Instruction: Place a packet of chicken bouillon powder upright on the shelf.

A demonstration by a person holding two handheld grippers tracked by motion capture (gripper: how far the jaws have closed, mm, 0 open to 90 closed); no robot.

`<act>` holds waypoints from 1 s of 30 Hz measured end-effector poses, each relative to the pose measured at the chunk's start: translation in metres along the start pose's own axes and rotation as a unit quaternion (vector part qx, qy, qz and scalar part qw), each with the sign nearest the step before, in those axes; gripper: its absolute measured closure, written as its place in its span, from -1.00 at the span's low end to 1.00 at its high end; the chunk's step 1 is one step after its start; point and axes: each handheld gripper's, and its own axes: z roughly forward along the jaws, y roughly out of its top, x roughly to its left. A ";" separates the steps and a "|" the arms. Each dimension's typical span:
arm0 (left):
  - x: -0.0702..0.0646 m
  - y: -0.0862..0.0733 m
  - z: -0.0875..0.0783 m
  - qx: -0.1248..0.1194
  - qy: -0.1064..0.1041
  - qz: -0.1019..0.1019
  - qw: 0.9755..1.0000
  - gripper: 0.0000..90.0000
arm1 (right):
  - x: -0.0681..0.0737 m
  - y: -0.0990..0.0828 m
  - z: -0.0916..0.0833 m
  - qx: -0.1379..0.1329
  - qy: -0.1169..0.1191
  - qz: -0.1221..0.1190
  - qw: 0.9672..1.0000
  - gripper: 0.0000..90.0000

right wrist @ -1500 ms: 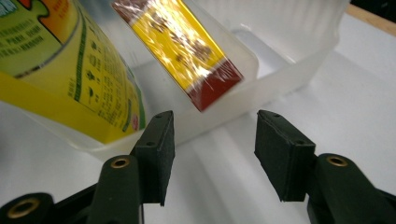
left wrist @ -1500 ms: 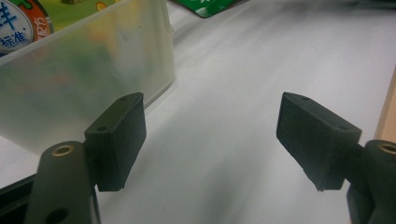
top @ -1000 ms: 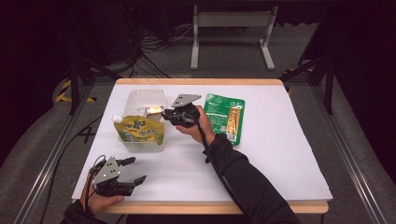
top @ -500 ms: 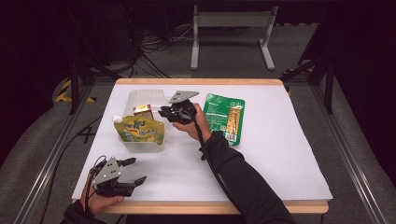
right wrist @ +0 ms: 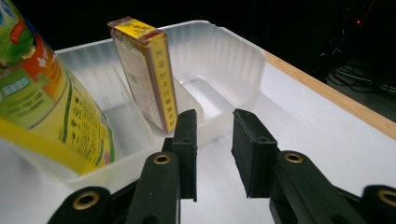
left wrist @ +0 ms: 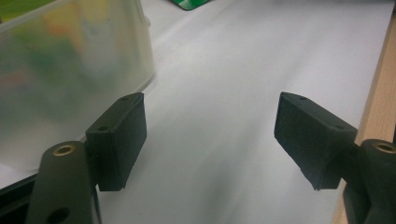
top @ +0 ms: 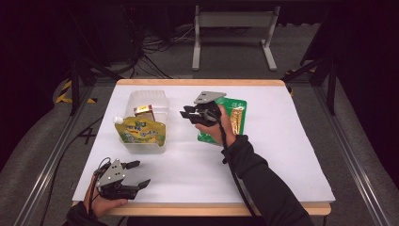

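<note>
A translucent plastic bin (top: 157,100) stands at the table's left back. In it a yellow and brown box (top: 143,111) leans upright, and a green and yellow spouted pouch (top: 141,133) rests against the near wall. My right gripper (top: 184,113) hovers just right of the bin, pointing at it. Its jaws have just been opening and stand a little apart with nothing between them. In the right gripper view the box (right wrist: 144,70) and the pouch (right wrist: 51,107) lie beyond my right gripper (right wrist: 215,121). My left gripper (top: 139,173) rests open and bare near the front left edge.
A green snack packet (top: 235,113) lies flat under the right hand. The white tabletop (top: 282,150) has a wooden rim (left wrist: 373,112). In the left gripper view the bin (left wrist: 70,70) stands ahead to the left of my left gripper (left wrist: 210,126). Cables and a metal stand are on the floor behind.
My right gripper has drawn back to the right, away from the bin, and its jaws have parted a little. The box stays in the bin. The left gripper has not moved.
</note>
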 end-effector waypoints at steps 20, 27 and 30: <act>-0.017 0.024 0.027 0.008 -0.047 0.011 0.999 -0.46 | -0.070 -0.105 -0.115 0.095 -0.092 0.148 0.980 -0.30; -0.026 0.031 0.040 0.018 -0.064 0.030 0.997 -0.46 | -0.070 -0.128 -0.109 0.128 -0.040 0.190 0.973 -0.45; -0.029 0.034 0.045 0.022 -0.067 0.035 0.997 -0.45 | -0.064 -0.132 -0.106 0.135 -0.035 0.191 0.972 -0.43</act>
